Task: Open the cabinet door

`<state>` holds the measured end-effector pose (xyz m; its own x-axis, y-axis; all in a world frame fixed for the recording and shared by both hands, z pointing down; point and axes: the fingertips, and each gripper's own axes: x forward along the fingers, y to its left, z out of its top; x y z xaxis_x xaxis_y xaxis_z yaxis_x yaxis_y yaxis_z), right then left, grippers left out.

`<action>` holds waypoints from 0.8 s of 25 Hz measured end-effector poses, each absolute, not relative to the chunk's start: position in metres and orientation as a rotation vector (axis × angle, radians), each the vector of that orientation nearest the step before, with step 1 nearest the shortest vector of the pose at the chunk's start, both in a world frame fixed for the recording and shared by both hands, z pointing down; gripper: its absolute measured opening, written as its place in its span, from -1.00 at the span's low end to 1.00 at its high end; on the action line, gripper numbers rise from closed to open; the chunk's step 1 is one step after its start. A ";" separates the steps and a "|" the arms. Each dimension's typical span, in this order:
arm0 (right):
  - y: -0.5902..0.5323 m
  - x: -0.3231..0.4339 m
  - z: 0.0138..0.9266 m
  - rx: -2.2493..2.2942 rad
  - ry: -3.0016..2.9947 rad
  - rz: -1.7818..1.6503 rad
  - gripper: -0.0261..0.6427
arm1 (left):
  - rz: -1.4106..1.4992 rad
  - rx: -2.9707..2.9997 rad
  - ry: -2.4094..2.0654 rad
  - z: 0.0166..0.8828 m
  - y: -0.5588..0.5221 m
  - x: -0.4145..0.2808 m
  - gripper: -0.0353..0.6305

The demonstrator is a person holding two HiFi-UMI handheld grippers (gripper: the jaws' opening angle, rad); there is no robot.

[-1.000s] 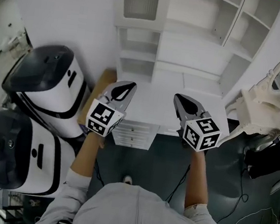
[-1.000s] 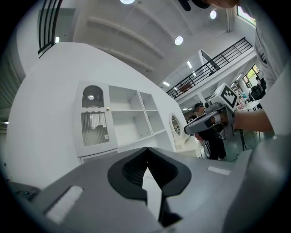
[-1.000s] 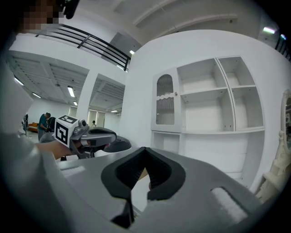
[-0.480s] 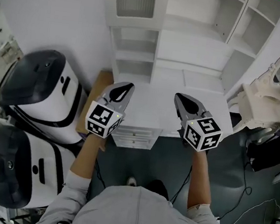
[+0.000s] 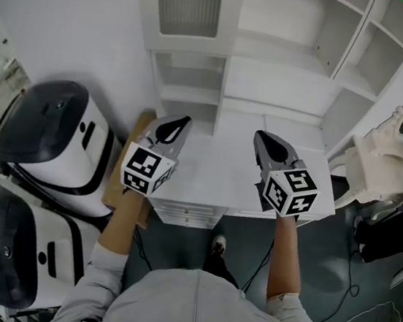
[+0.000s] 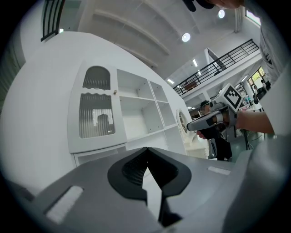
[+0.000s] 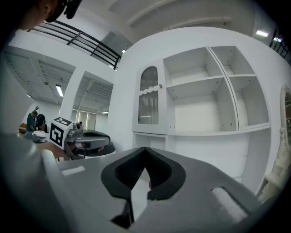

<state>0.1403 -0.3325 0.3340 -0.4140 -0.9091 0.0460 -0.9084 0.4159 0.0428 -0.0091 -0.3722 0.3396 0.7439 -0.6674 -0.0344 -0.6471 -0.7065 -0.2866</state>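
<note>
The white cabinet door [image 5: 185,3] with ribbed glass is closed at the upper left of a white shelf unit [image 5: 294,73]. It shows as an arched panel [image 6: 96,116] in the left gripper view and as the door [image 7: 149,100] with a small knob [image 7: 160,85] in the right gripper view. My left gripper [image 5: 179,123] and right gripper [image 5: 263,137] are both shut and empty, held level over the white desk top [image 5: 207,172], pointing at the unit and well short of the door.
Two white-and-black machines [image 5: 54,137] stand on the floor at the left. A white mirror stand [image 5: 395,145] sits at the right. Drawers [image 5: 187,212] are under the desk front. Open shelves [image 7: 204,95] fill the unit's right side.
The shelf unit and desk have come closer and lower in the head view. Both grippers moved forward over the desk together, still shut.
</note>
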 end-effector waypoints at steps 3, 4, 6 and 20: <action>-0.365 0.153 0.318 1.628 -2.628 -0.051 -0.92 | -0.103 -2.612 1.048 0.318 -0.399 0.006 -0.84; -0.375 0.156 0.312 1.609 -2.642 -0.066 -0.92 | -0.098 -2.591 1.059 0.310 -0.408 0.010 -0.84; -0.395 0.161 0.298 1.571 -2.665 -0.106 -0.91 | -0.079 -2.544 1.092 0.291 -0.423 0.018 -0.84; -0.479 0.172 0.201 1.273 -2.905 -0.239 -0.72 | -0.011 -2.240 1.168 0.155 -0.496 0.072 -0.69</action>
<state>0.1721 -0.4793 0.2010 -0.6791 -0.7278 -0.0954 -0.7336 0.6686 0.1217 0.0722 -0.4960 0.1552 0.6115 -0.7474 -0.2597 -0.7422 -0.4281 -0.5156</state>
